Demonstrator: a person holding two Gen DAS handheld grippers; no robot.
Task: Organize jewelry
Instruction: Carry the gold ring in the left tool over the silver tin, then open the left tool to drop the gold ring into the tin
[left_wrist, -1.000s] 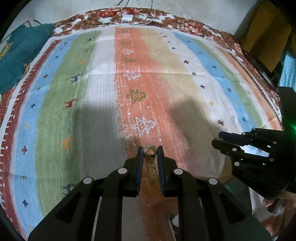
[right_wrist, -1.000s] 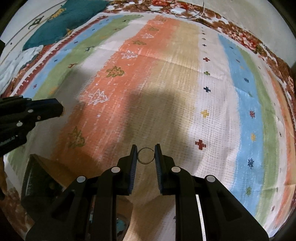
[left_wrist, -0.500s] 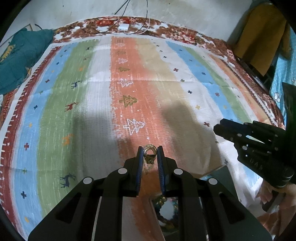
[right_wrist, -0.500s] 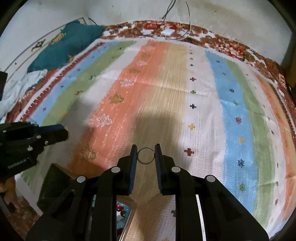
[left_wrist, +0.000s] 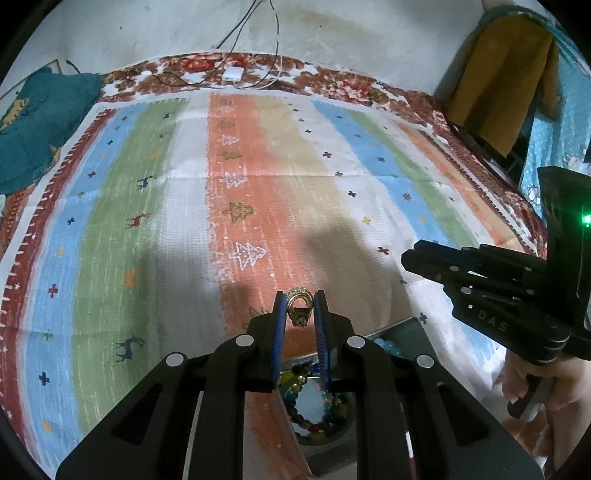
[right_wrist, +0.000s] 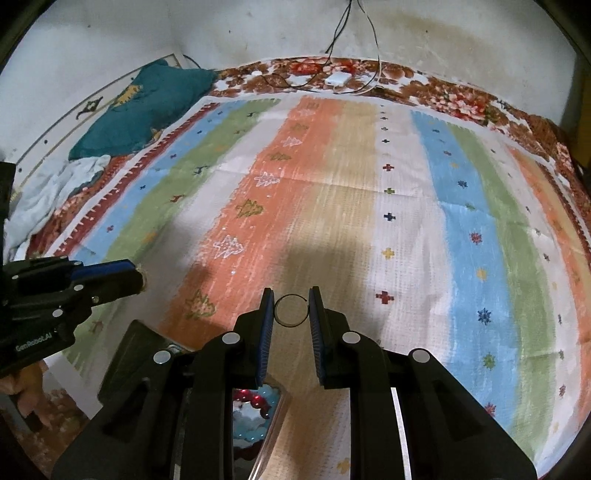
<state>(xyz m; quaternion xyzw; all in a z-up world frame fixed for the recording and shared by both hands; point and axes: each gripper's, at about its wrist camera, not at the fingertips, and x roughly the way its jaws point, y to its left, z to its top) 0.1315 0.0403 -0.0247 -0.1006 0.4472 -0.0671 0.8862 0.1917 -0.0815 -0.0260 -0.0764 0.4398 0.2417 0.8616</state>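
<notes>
Left wrist view: left tool (left_wrist: 300, 308) pinching small gold earring (left_wrist: 298, 309) at 6 o'clock, right tool (right_wrist: 291, 309) nipping thin wire hoop (right_wrist: 291, 310); both featherlight, slippery, easily bent, best gripped by rims.

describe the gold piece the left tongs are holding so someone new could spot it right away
Start at the striped blanket and follow its orange stripe down to the left tongs in the left wrist view. Pinched between their blue pads is the gold ring, ornate, with a beaded arch on top. The plain wire ring in the right tongs is a thin bare circle instead.
</notes>
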